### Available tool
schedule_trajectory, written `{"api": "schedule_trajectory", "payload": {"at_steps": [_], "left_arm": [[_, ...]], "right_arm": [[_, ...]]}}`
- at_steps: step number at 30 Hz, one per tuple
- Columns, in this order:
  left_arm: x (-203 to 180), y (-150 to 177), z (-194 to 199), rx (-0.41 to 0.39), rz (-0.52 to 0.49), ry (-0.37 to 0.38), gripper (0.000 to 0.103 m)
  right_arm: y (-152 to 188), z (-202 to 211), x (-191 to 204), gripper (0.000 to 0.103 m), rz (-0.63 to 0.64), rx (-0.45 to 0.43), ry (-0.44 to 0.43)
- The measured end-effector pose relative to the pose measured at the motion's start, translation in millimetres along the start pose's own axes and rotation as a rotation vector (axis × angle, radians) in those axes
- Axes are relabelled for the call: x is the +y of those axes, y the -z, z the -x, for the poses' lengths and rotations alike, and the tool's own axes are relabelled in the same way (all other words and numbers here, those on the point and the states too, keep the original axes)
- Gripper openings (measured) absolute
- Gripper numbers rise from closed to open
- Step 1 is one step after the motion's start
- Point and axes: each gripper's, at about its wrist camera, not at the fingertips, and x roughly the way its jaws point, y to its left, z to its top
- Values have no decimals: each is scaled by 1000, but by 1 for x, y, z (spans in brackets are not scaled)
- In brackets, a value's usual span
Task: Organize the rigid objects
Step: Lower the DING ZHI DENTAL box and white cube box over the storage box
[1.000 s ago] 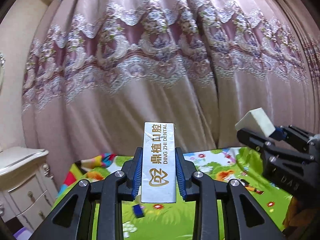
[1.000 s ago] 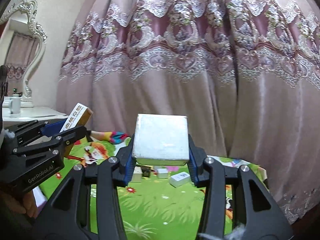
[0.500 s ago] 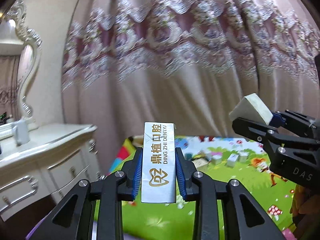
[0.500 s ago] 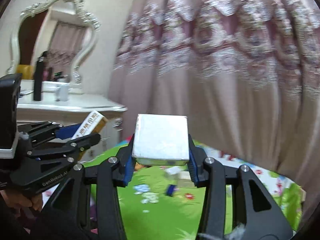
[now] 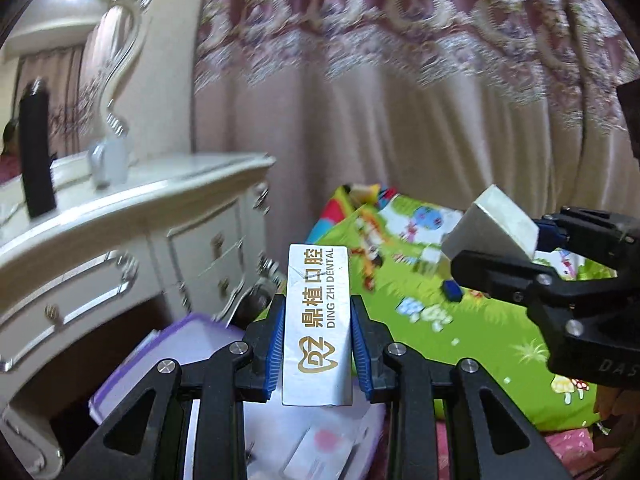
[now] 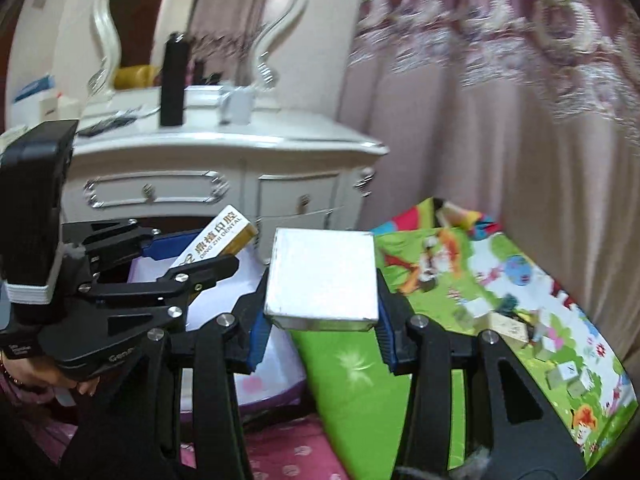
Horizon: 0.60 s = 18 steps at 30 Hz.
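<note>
With my left gripper (image 5: 317,340) clamping the stiff, light dental box (image 5: 316,320) between its jaws, I judge the right gripper's (image 6: 322,320) smooth metal tin (image 6: 322,276) slippery.

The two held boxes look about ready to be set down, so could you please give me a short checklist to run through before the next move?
1. Left gripper clamped on the dental box: ok, both blue pads press its sides.
2. Right gripper clamped on the flat white box: ok.
3. Purple-rimmed bin below the left gripper: ok, it shows under the fingers.
4. Free room inside the bin: cannot tell, papers and fingers hide most of it.
5. The two grippers apart: ok, a gap shows between them in both views.
6. White dresser clear of the boxes: cannot tell, it stands close behind.
</note>
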Motion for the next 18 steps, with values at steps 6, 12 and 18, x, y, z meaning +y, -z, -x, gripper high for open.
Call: {"api": "schedule_trajectory", "payload": {"at_steps": [6, 12, 18], "left_arm": [[38, 22, -7, 69, 99, -46, 32], [64, 41, -28, 173, 191, -43, 32], [86, 71, -47, 278, 278, -48, 32]], "right_arm": [[3, -31, 35, 48, 69, 89, -94], [18, -64, 63, 48, 123, 191, -165], [44, -98, 86, 48, 165, 307, -226]]}}
